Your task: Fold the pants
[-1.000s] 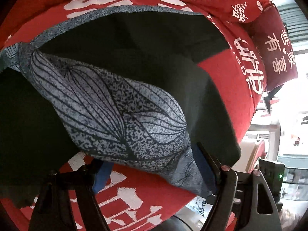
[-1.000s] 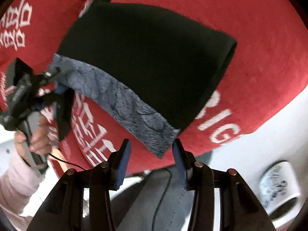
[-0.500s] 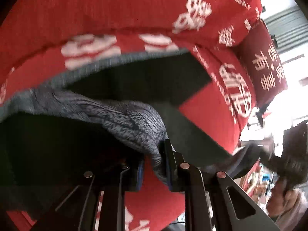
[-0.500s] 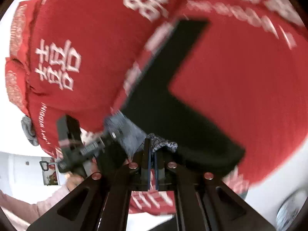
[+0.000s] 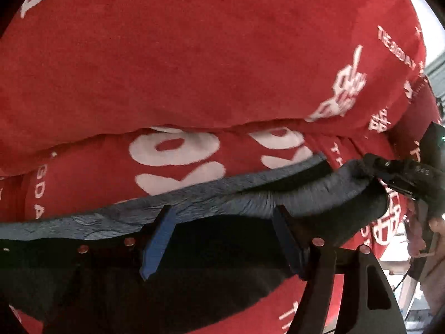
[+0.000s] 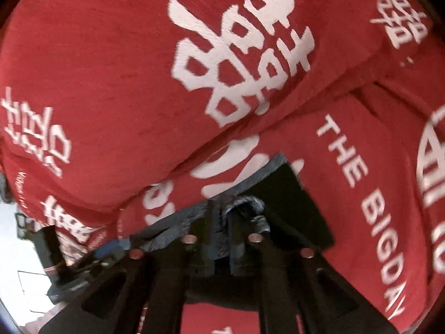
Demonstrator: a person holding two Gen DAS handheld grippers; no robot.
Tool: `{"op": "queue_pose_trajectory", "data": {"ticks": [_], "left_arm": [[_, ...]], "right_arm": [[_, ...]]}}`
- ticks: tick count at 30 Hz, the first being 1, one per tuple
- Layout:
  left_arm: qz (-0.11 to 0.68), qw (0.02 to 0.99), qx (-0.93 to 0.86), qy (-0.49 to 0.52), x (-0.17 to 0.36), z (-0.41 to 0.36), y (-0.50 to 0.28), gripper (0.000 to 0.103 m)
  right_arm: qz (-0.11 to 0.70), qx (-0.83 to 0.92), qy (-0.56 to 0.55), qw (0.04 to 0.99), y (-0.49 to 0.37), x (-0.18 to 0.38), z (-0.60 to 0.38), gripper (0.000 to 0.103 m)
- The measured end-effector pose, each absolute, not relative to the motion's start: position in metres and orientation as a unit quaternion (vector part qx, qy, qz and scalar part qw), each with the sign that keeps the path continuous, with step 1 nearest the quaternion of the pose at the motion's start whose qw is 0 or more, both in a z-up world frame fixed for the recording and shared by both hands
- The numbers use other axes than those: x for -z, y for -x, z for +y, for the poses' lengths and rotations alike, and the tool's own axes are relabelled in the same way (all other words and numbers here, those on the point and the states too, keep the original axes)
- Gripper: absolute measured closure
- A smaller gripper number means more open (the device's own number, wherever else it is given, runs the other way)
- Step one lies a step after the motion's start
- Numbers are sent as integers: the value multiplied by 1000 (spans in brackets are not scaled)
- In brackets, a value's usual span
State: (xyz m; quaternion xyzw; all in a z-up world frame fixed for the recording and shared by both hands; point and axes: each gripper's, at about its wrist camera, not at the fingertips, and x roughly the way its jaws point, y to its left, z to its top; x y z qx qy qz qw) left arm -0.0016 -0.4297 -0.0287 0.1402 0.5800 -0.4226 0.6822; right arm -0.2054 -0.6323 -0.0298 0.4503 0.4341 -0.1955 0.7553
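The black pants (image 5: 222, 272) with a grey leaf-patterned waistband (image 5: 194, 208) lie on the red sofa seat, the waistband laid along the far edge near the backrest. My left gripper (image 5: 222, 239) is open, its blue pads (image 5: 158, 239) spread above the black cloth, holding nothing. My right gripper (image 6: 221, 222) is shut on the grey waistband (image 6: 250, 206) at the pants' corner; the black cloth (image 6: 292, 208) spreads to its right. The right gripper also shows at the right of the left wrist view (image 5: 400, 172), clamping the rolled waistband end.
The red sofa cover with white lettering fills both views: backrest cushion (image 5: 194, 55) above, seat (image 6: 361, 194) below. A person's hand (image 5: 434, 222) holds the right gripper at the right edge. The left gripper's body (image 6: 78, 264) shows low left in the right wrist view.
Both grippers carried the waistband forward over the pants toward the backrest, folding them. The left gripper, shut on the waistband half a second ago, has opened and let go. The right stays shut.
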Motion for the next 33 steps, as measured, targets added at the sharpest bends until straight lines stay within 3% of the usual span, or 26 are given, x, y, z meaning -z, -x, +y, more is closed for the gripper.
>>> {"op": "queue_pose_trajectory", "data": {"ticks": [2, 8, 13, 14, 15, 19, 25, 26, 27, 29, 33], "left_arm": [[586, 683, 410, -147, 36, -427, 1, 30], [624, 672, 361, -170, 77, -407, 11, 30], [638, 665, 343, -182, 95, -396, 22, 30], [638, 665, 340, -186, 98, -396, 24, 30], [639, 666, 334, -192, 100, -397, 26, 30], [607, 695, 339, -184, 81, -398, 31, 30], [604, 691, 338, -207, 83, -409, 26, 30], [598, 694, 340, -211, 82, -410, 25, 30], [597, 694, 340, -217, 83, -411, 23, 30], [602, 689, 338, -218, 88, -411, 19, 30], [608, 692, 329, -210, 93, -411, 18, 30]], "right_arm": [[428, 205, -443, 761, 205, 30, -637, 23], [387, 285, -481, 733, 266, 30, -629, 26], [413, 287, -562, 656, 303, 100, -614, 51], [406, 283, -574, 652, 304, 108, -616, 62], [397, 274, -590, 648, 303, 116, -619, 102], [363, 232, -568, 701, 281, 90, -626, 102], [428, 241, -512, 705, 263, 85, -640, 97], [440, 237, -484, 718, 254, 78, -642, 87], [452, 236, -451, 733, 243, 73, -646, 71], [476, 237, -411, 741, 223, 75, -655, 58], [527, 224, -399, 716, 190, 110, -682, 59]]}}
